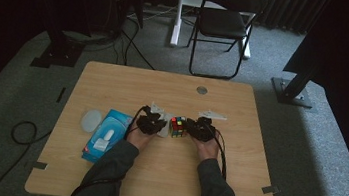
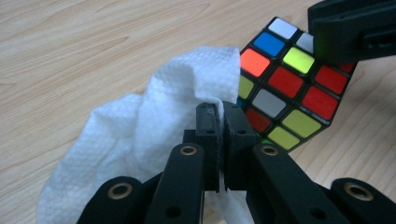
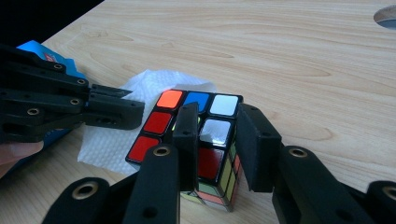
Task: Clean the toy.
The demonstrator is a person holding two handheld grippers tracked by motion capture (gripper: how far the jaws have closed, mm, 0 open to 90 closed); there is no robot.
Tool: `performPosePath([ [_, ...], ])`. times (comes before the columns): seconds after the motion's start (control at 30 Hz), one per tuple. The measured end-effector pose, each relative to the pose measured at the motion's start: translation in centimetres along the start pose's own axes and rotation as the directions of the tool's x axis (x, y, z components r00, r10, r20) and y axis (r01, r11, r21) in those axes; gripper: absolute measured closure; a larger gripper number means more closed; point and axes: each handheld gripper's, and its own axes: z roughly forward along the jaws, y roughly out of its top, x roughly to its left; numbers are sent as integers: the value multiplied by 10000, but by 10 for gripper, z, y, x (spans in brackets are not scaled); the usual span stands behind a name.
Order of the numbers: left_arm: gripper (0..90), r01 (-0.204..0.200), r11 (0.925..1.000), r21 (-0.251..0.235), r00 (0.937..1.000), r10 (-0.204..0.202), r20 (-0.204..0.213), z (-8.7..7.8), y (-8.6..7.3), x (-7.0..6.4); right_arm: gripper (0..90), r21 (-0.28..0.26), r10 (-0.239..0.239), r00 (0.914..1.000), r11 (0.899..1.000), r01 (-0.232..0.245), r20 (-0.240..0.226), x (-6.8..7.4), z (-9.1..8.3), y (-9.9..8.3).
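Cube [image 1: 177,126] sits near the middle of the desk [image 1: 164,84], between my two hands, and I judge the work in hand to be wiping it clean. My right tongs [image 3: 215,140] straddle one upper corner of it, one jaw pressed on the top face and the other against the side, so they are clamped on the cube to keep it from sliding or turning while the other hand rubs. It looks tilted up on an edge in the left gripper view, which would bare a side face to the cloth. My left tongs [image 2: 219,116] are pinched tight on a fold of the white wipe [image 2: 140,140], with the rest of the sheet bunched loose beside the jaws; its free edge touches the cube's near face. The blue wipe packet [image 1: 106,135] lies to my left, near enough to draw another sheet.
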Motion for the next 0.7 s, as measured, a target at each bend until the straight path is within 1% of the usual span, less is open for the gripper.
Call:
performPosePath([
  [0.1, 875, 31, 9999, -118, 9999, -30, 109, -2, 0, -1, 703, -4, 31, 10000, 10000, -31, -2, 0, 0, 0],
  [0.2, 875, 258, 9993, -286, 9993, -250, 285, -4, 1, -1, 703, -6, 80, 10000, 10000, -80, 5, 0, 0, 0],
  [0.3, 875, 262, 9990, -373, 9988, -246, 426, -5, 2, -4, 703, -17, 116, 9999, 9999, -116, 1, 0, 0, 0],
  [0.43, 875, 181, 9984, -526, 9978, -147, 651, -5, 5, -9, 703, -38, 161, 9999, 9999, -161, -3, 0, 0, -1],
  [0.57, 875, 81, 9991, -413, 9976, -52, 696, -2, 7, -11, 704, -15, 186, 9998, 9998, -186, -18, 0, 0, -1],
  [0.7, 874, 253, 9991, -343, 9976, -230, 652, 0, 7, -8, 706, 39, 126, 9999, 9999, -126, 3, 1, -2, -1],
])
